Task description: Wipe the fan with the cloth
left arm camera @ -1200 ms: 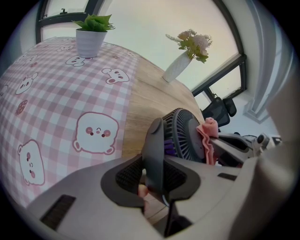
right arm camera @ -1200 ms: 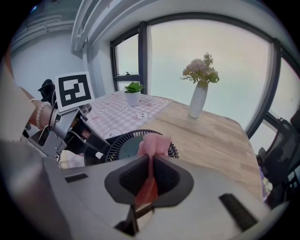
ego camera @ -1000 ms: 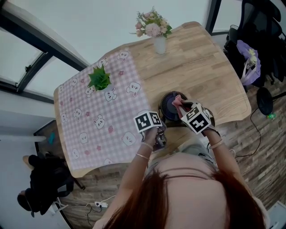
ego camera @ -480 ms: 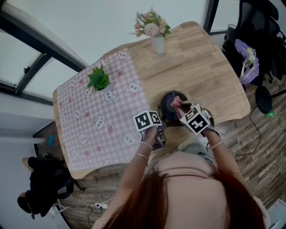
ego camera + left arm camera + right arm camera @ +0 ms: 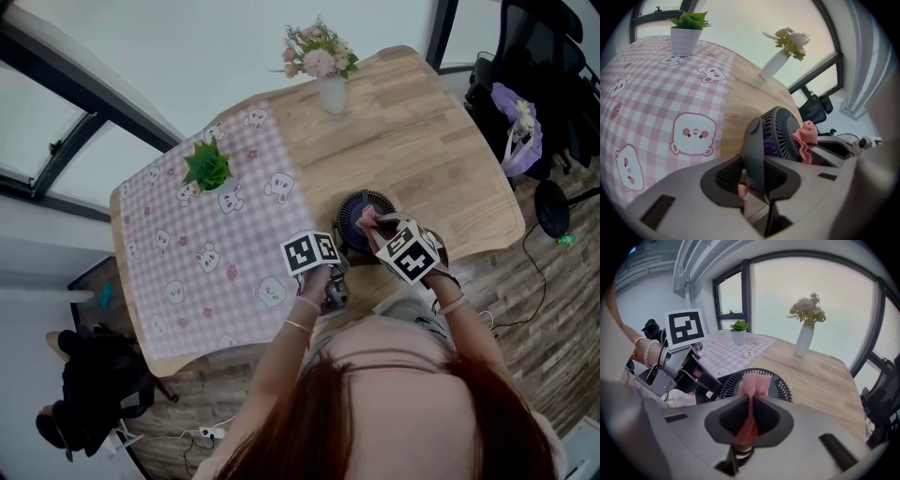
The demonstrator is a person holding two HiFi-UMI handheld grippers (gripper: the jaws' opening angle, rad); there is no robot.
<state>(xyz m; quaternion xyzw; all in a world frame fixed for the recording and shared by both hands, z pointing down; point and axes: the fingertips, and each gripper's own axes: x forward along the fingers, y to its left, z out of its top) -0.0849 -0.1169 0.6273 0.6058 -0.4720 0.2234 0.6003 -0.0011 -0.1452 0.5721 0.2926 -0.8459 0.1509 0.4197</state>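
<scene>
The fan (image 5: 780,136) is clamped by its frame in the left hand-held gripper (image 5: 754,176); the pink cloth (image 5: 754,383), pinched in the right hand-held gripper (image 5: 750,420), is pressed on the grille ahead. The fan's base is hidden.

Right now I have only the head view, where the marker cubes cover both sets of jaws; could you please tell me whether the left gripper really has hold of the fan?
Observer: Yes. The left gripper is shut on the dark stand of the fan.
Operator: Thank you. Is the cloth truly inside the right gripper?
Observer: It is. The right gripper is shut on the pink cloth, and a fold bunches out beyond the jaws.
Operator: Does that fold reach the fan?
Observer: It appears to lie against the front grille, near its middle.
</scene>
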